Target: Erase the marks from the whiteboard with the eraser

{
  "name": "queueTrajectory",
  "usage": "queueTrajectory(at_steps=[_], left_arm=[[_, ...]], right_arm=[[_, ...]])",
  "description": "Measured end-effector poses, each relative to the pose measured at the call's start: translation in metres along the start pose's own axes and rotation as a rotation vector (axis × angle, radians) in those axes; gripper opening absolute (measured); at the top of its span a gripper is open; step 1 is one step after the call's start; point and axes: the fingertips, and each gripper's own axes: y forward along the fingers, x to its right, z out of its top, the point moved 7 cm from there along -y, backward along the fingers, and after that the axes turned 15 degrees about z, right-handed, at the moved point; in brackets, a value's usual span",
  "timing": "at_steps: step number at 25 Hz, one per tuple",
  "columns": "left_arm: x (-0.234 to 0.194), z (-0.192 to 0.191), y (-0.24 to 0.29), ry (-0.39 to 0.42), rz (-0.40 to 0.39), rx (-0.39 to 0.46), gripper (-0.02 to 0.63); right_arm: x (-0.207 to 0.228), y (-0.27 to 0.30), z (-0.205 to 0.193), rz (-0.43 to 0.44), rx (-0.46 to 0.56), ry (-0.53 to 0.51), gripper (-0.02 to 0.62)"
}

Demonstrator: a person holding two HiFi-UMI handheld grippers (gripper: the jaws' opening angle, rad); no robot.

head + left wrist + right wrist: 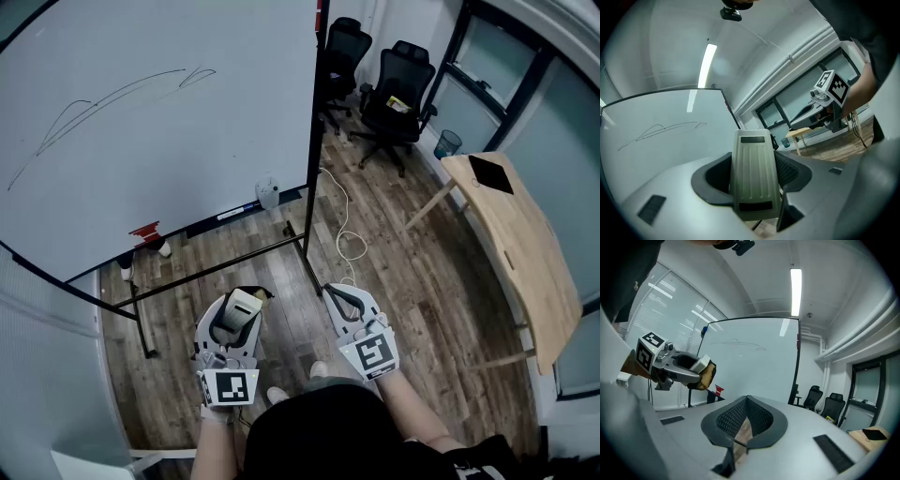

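- Your left gripper (246, 298) is clamped on the eraser (754, 173). Its jaws press both long sides, and the ribbed plastic back faces the gripper camera.
- Your right gripper (746, 401) has its jaws closed together with nothing between them, and only the wooden floor (412, 272) shows past the tips.
- Both grippers hang low, close in front of your body and well apart from the whiteboard (216, 159).
- The marks (131, 87) are a few thin, long strokes that slant up to the right across the upper left part of the whiteboard. None of them looks wiped yet.
- So the eraser is picked up, but the wiping has not begun.
- In the right gripper view, the side of the eraser turned away from the ribbed back looks tan. That is probably the wiping pad, though it is too small there to be sure.
- Next, lift your left gripper up and to the far left, towards the low end of the strokes.
- Turn your wrist so the pad, not the plastic back, lies flat on the whiteboard.
- Press evenly and sweep along the slant of the lines. A tilted eraser would touch with one edge and leave streaks.
- The whiteboard stands on a thin frame, so it may rock. Your empty right gripper could steady its right edge.
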Motion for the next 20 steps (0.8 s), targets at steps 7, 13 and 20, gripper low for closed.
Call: queueTrajectory(at_steps=[7, 13, 20], left_arm=[[0.029, 0.027, 0.029, 0.062, 0.007, 0.001, 0.262], [0.062, 0.031, 0.057, 0.069, 0.024, -0.037, 0.262], [0.069, 0.032, 0.091, 0.090, 0.042, -0.066, 0.262]], right_arm=[[0.036, -0.017, -0.010, 0.023, 0.026, -0.010, 0.026], [0.076, -0.030, -0.028, 0.056, 0.077, -0.004, 0.028], [0.109, -0.018, -0.039, 0.083, 0.059, -0.005, 0.028]])
